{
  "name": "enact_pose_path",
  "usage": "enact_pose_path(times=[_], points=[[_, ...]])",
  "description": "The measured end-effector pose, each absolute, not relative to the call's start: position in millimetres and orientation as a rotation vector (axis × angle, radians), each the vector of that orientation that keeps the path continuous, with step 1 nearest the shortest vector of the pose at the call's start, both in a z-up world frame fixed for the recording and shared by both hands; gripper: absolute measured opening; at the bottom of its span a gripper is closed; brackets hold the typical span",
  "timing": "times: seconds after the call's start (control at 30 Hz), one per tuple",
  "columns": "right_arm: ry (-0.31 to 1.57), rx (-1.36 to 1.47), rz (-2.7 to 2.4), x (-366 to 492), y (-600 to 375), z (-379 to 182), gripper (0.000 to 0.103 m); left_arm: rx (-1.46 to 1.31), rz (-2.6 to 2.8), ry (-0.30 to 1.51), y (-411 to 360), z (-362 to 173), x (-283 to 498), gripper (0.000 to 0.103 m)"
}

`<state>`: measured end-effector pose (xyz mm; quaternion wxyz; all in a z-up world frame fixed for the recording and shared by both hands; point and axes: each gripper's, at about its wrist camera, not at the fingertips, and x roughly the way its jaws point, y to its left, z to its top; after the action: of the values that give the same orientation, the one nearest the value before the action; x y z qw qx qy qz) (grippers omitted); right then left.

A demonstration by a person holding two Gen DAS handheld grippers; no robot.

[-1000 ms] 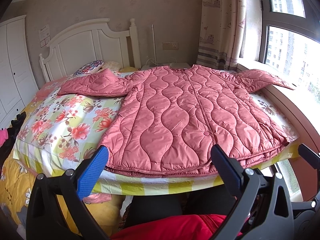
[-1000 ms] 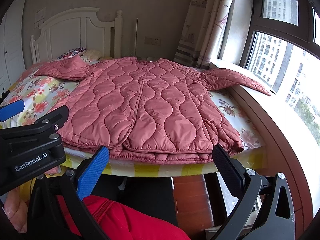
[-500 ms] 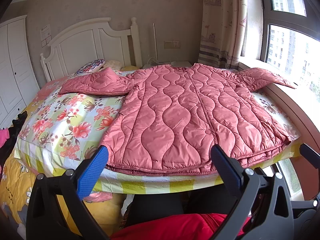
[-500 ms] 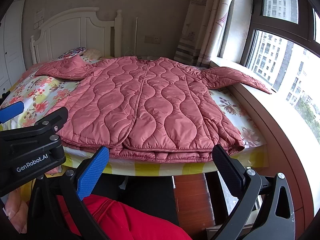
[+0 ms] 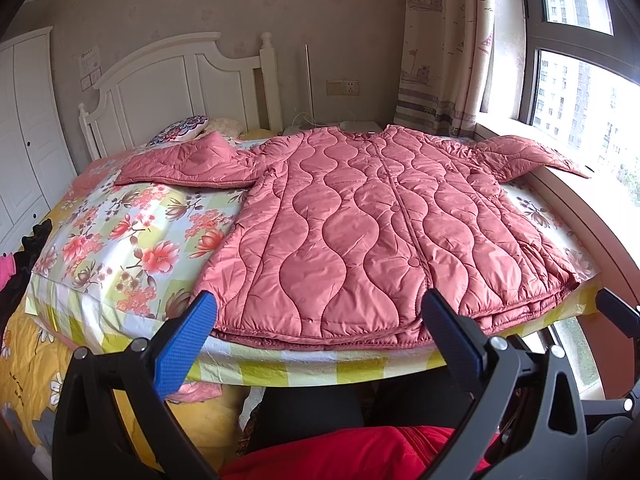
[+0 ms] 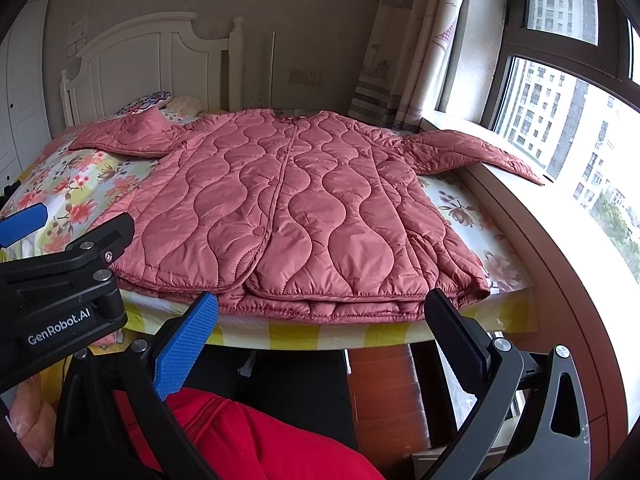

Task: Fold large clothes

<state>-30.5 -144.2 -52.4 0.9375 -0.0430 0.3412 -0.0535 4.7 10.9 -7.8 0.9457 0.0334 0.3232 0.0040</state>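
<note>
Red garment [image 5: 352, 454]: lowest in both wrist views, worn by the person holding the tools, below the fingers.
Left hand-held gripper [image 5: 318, 332]: jaws spread wide with nothing between them, held off the foot of the bed, touching no fabric; one finger carries a blue pad [image 5: 184, 346], the other a dark pad.
Right hand-held gripper [image 6: 322, 334]: also spread wide and empty, clear of the hem, with the same blue and dark pads; the left tool's black body, marked GenRobot.AI, shows at its left edge.
Bed edge [image 6: 320, 336]: yellow-and-white checked sheet hanging over the near side, dark legs showing beneath it.
Quilted coat [image 5: 380, 232]: pink-red, lying flat and front-up across the bed, hem nearest the camera and reaching the mattress edge, collar toward the headboard, front closure running down its middle.
Floral bedding [image 5: 132, 232]: bare to the left of the coat, with orange and pink blossoms.
Left-side sleeve [image 5: 188, 164]: stretched out over the floral bedding toward the pillows.
Right-side sleeve [image 6: 476, 152]: stretched out across the window ledge [image 6: 560, 248].
Patterned cushion [image 5: 180, 134]: just beyond the left-side sleeve, at the head of the bed.
Headboard [image 5: 168, 88]: white, against the far wall.
Curtain [image 5: 444, 48]: pale, printed, hanging beside the window at far right.
</note>
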Motion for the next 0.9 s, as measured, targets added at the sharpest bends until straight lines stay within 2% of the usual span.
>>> enact_pose_path(times=[0.9], points=[[0.798,-0.065,-0.153,3.6,-162.5,-69.3,0.099,0.093,0.003,0.702,-0.4,-21.0,33.2,0.101]])
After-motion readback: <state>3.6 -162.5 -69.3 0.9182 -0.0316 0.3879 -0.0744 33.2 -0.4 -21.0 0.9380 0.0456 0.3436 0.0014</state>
